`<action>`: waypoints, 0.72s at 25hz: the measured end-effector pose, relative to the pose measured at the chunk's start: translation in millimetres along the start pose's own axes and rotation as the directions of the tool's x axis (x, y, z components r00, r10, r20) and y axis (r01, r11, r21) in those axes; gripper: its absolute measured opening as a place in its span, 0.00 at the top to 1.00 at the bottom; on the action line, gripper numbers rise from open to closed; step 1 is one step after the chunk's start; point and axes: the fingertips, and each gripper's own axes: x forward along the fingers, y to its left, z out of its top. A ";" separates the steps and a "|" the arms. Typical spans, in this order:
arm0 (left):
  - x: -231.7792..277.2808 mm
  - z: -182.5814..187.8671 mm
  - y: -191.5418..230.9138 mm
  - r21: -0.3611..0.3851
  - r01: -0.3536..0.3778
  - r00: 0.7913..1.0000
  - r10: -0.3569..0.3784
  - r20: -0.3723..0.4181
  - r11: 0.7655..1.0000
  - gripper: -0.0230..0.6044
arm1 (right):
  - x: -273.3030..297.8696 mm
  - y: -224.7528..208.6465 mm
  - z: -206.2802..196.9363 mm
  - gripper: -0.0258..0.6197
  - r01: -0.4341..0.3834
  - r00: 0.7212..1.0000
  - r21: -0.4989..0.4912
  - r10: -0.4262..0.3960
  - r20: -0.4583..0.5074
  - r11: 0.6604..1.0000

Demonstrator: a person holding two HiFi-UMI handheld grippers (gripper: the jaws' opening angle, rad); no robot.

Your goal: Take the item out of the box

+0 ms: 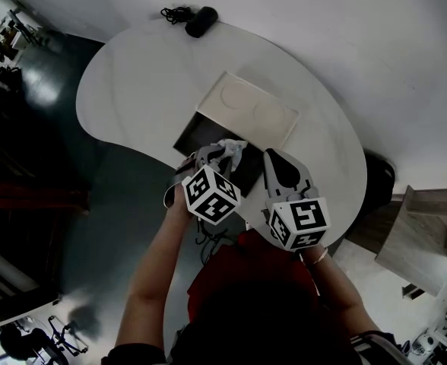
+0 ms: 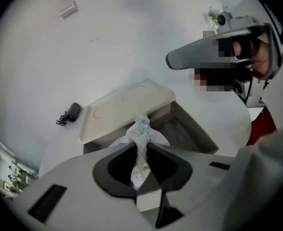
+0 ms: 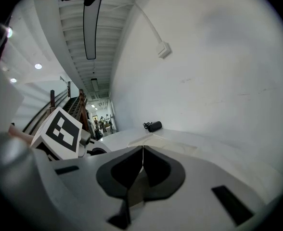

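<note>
pinching the white crinkled packet [image 2: 142, 128] between left gripper [image 2: 141, 145] jaws, just above the open box [image 2: 195, 134]. light, limp, thin-skinned, likely slippery; grip on a bunched fold, not a loose edge. right gripper [image 3: 142, 150] jaws together, empty.

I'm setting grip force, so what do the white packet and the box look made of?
The packet: probably thin plastic film or soft wrapper; it crumples and creases where the left gripper pinches it, with faint teal print. The box: looks like stiff card or moulded pulp, matte cream lid with pressed outlines, darker inside.
</note>
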 end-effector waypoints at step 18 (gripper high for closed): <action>-72.3 23.7 19.4 -0.263 -0.107 0.950 0.176 0.256 0.959 0.82 | -21.8 25.2 6.5 0.94 -0.019 0.999 -0.029 0.020 0.032 0.999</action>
